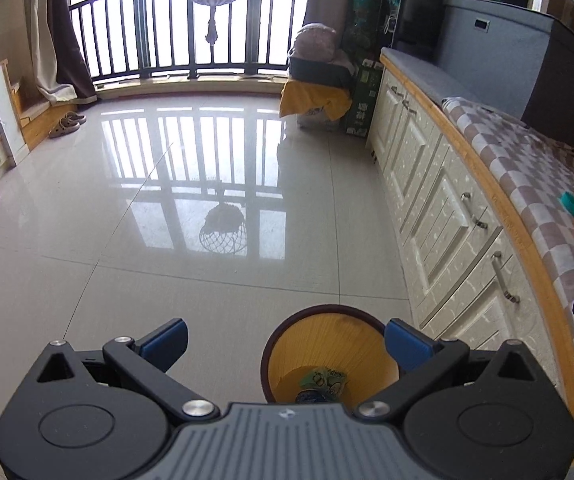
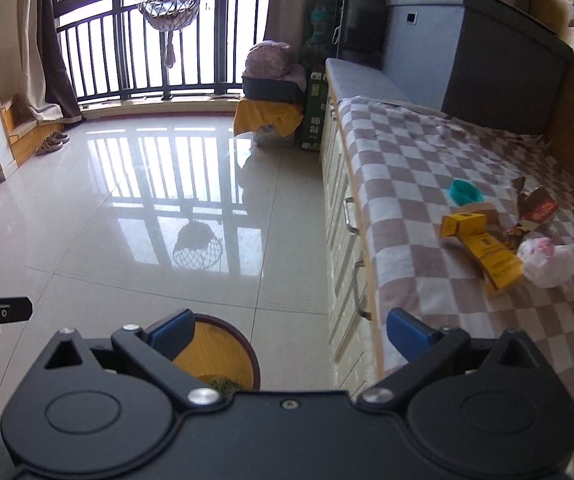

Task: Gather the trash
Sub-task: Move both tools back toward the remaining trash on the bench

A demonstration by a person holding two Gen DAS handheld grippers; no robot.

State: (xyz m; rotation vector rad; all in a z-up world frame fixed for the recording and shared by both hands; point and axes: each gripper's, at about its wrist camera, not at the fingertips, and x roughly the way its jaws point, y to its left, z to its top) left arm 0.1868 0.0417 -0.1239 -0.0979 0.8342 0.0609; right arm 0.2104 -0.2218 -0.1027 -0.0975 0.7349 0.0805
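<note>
A round bin (image 1: pixel 327 344) with a dark rim and yellow inside stands on the floor by the cabinet, with a green wrapper (image 1: pixel 325 382) at its bottom. My left gripper (image 1: pixel 287 340) is open and empty above it. The bin also shows in the right wrist view (image 2: pixel 223 356). My right gripper (image 2: pixel 287 330) is open and empty, near the cabinet's edge. On the checkered cloth (image 2: pixel 427 152) lie a yellow carton (image 2: pixel 483 246), a teal cap (image 2: pixel 465 192), a brown wrapper (image 2: pixel 533 208) and a white crumpled bag (image 2: pixel 549 262).
White cabinet drawers with metal handles (image 1: pixel 439 216) run along the right. A glossy tiled floor (image 1: pixel 167 200) stretches to the balcony railing. A yellow-draped stack (image 1: pixel 315 92) and a green box (image 1: pixel 363 100) stand at the cabinet's far end. Slippers (image 1: pixel 67 124) lie far left.
</note>
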